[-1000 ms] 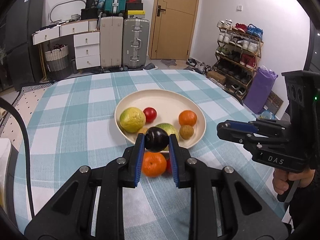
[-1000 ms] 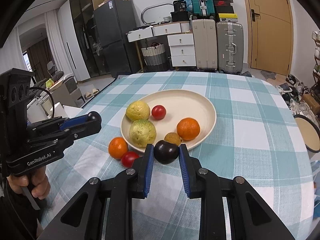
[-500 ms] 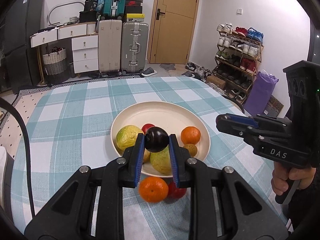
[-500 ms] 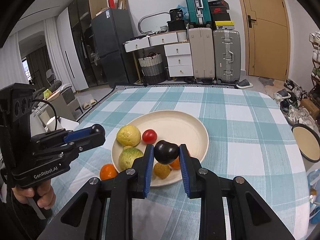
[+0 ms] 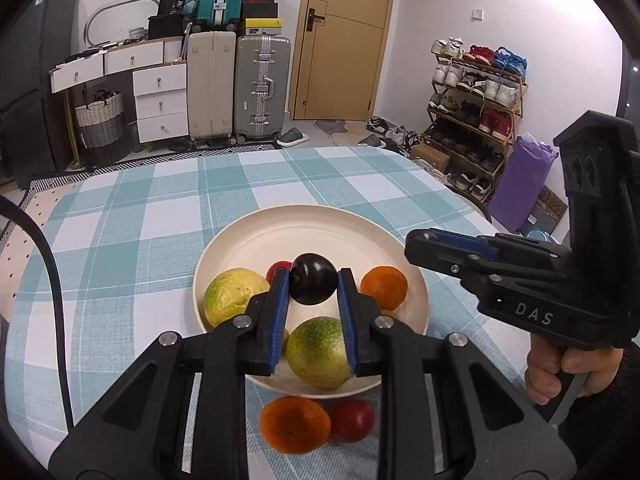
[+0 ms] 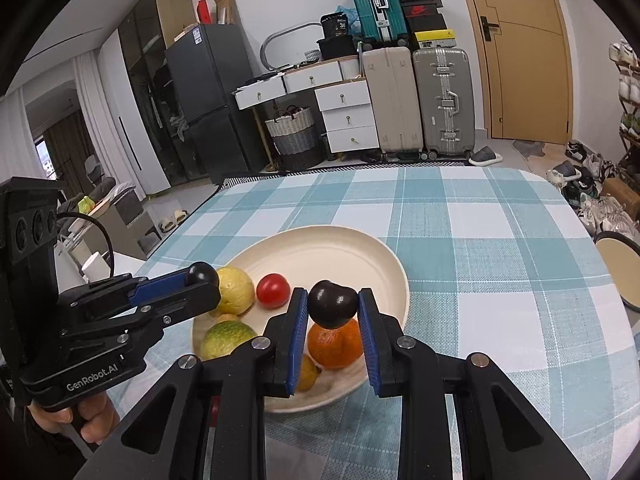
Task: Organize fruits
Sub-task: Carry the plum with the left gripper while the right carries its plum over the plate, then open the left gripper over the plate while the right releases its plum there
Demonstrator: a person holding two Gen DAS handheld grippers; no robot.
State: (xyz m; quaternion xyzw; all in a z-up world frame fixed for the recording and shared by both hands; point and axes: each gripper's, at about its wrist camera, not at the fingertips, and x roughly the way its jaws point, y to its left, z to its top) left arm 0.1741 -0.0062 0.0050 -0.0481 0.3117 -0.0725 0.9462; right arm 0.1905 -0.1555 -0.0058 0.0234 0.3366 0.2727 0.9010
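Note:
My left gripper (image 5: 313, 285) is shut on a dark plum (image 5: 312, 283) and holds it above the cream plate (image 5: 304, 228). My right gripper (image 6: 333, 309) is shut on a second dark plum (image 6: 333, 308), also over the plate (image 6: 340, 248). On the plate lie two yellow-green fruits (image 5: 234, 296) (image 5: 318, 352), a red tomato (image 6: 273, 290), an orange (image 5: 385, 286) and a small brown fruit (image 6: 308, 372). An orange (image 5: 295, 424) and a red fruit (image 5: 353, 420) lie on the checked cloth just off the plate's near rim.
The table (image 5: 132, 216) has a teal and white checked cloth. A round stool (image 6: 618, 264) stands at its right edge. Suitcases, drawers and a shoe rack stand beyond the far side.
Both grippers rose and moved forward over the plate, each carrying its plum. The orange and red fruit on the cloth now sit nearer the bottom of the left view.

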